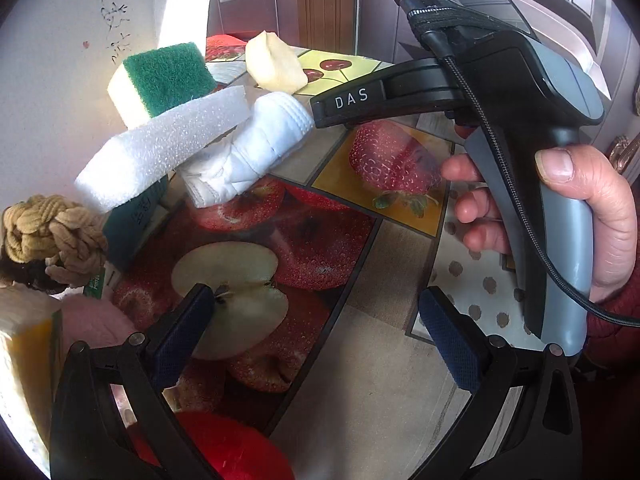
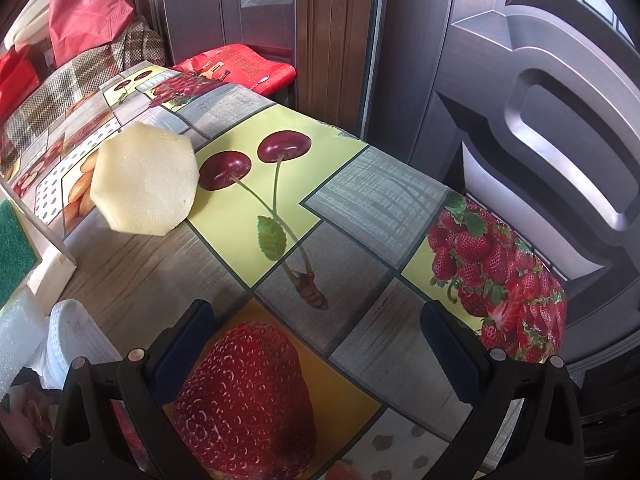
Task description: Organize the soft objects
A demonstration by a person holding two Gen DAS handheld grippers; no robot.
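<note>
Currently between grasps: left gripper (image 1: pixel 316 334) and right gripper (image 2: pixel 316 344) both spread, empty, over the tabletop (image 2: pixel 372 196). Soft pile sits left: white foam strip (image 1: pixel 160 148), green sponge (image 1: pixel 160 80). Pale foam piece (image 2: pixel 144 182) lies apart; likely next pick, right gripper.

A table covered by a glossy fruit-print cloth (image 2: pixel 352 200) fills the lower view, its squares showing cherries, strawberries and a halved apple. Behind it stands a dark brown panelled door (image 2: pixel 540 128) with raised mouldings, small glazed panes near its top catching daylight. To the left a pale wall (image 1: pixel 60 60) bears scribbled handwriting. Bright light glares off cloth and door. A red bag (image 2: pixel 88 4) sits on what may be a checked seat (image 2: pixel 100 68)
</note>
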